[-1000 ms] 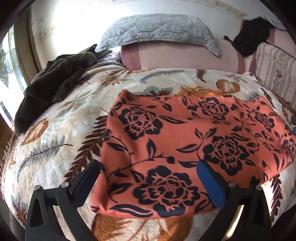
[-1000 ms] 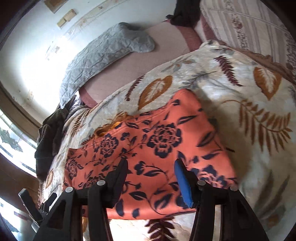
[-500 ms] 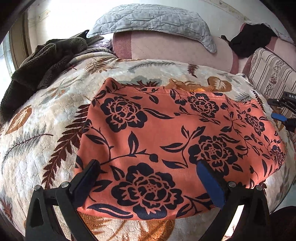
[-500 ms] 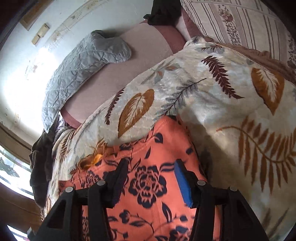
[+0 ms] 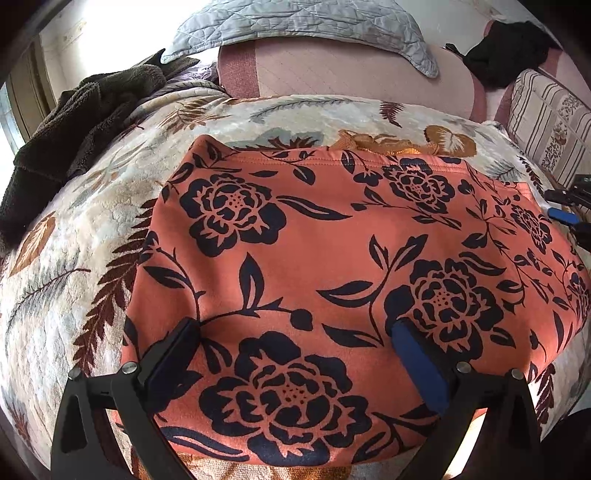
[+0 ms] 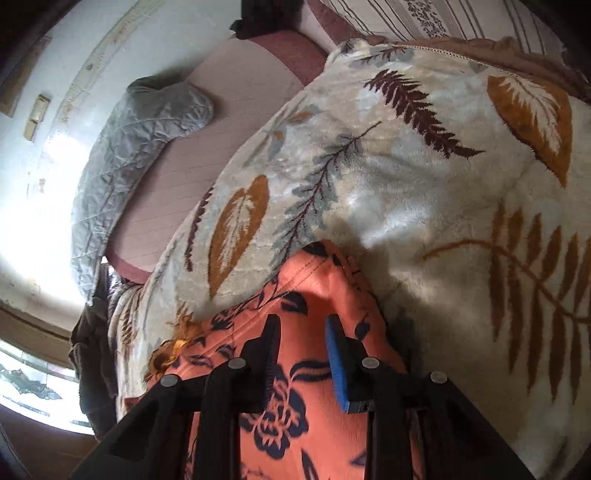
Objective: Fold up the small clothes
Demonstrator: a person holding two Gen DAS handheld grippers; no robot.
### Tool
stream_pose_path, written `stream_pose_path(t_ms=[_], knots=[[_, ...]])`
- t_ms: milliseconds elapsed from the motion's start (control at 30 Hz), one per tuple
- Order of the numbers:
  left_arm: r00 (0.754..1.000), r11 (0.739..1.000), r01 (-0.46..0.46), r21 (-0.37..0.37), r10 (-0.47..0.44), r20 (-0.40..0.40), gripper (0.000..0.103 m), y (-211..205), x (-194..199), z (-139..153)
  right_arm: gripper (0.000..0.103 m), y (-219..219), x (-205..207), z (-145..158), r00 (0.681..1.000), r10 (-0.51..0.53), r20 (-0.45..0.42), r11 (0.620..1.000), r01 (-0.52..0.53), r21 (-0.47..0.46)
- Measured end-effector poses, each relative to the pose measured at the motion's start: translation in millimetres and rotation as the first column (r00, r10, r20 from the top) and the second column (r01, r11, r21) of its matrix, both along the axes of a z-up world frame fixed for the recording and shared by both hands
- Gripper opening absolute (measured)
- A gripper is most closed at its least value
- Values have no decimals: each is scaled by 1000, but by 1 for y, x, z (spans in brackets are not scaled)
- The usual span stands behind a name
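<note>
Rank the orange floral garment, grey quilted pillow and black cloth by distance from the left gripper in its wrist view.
From the left gripper:
1. Orange floral garment, directly beneath the fingers.
2. Grey quilted pillow, top centre, at the headboard.
3. Black cloth, far top right corner.

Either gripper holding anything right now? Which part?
Nothing held yet. Left gripper stands open over the orange floral garment. Right gripper has jaws closing near its far right corner, not gripping yet.

You have a bed spread with a cream fleece leaf-print blanket [image 5: 92,229]; on it lie the orange navy-flowered garment [image 5: 314,240] and a dark brown fuzzy throw [image 5: 74,118]
</note>
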State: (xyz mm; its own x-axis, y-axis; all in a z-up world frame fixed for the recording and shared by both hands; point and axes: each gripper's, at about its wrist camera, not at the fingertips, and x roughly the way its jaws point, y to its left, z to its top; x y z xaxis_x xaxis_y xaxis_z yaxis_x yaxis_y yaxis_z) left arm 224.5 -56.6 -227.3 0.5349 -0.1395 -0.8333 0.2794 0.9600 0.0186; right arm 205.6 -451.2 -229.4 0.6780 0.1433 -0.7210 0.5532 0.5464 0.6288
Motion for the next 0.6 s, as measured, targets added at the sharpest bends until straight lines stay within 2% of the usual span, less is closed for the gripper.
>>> stream_pose_path(t_ms=[167,333,433,600], knots=[[998,1000,9,-5,-9,61,103,-2,-10,13,28,33,-60,37,990,105,93,994,-103,-25],[995,1000,5,-25,-3,96,103,2,-18,23,29,70,-107,43,978,172,116,985,-170,-21],[994,1000,9,-21,-7,111,103,4,-22,26,29,84,-111,32,978,191,83,982,-190,-19],[993,1000,12,0,-12,117,103,8,-23,25,28,85,-95,-8,981,188,-44,982,-187,9]])
